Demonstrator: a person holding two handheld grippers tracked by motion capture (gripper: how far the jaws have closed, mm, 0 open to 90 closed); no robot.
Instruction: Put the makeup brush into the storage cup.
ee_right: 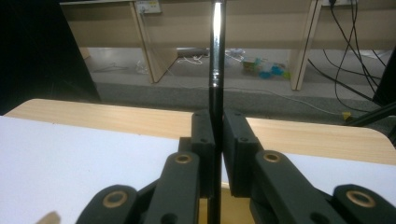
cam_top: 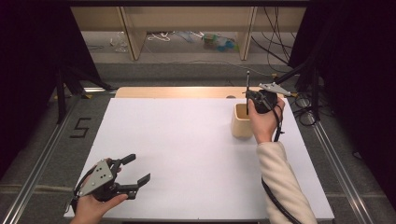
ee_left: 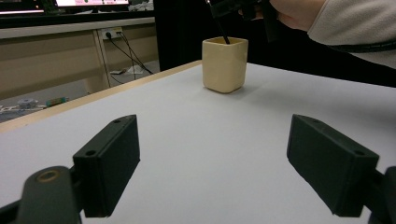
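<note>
A thin black stick (cam_top: pixel 247 88) stands nearly upright, its lower end inside a cream square cup (cam_top: pixel 241 122) at the table's far right. My right gripper (cam_top: pixel 249 95) hovers over the cup, shut on the stick. In the right gripper view the stick (ee_right: pixel 216 70) rises straight up between the closed jaws of the right gripper (ee_right: pixel 215 135). My left gripper (cam_top: pixel 140 169) rests near the front left corner, open and holding nothing. In the left gripper view the left gripper (ee_left: pixel 212 154) faces the cup (ee_left: pixel 224 63), with the stick (ee_left: pixel 221 30) dipping into it.
A white sheet (cam_top: pixel 187 149) covers the table, with a strip of bare wood (cam_top: pixel 177 92) along the far edge. Black curtains hang at both sides. Cables and shelf legs lie on the floor beyond the table.
</note>
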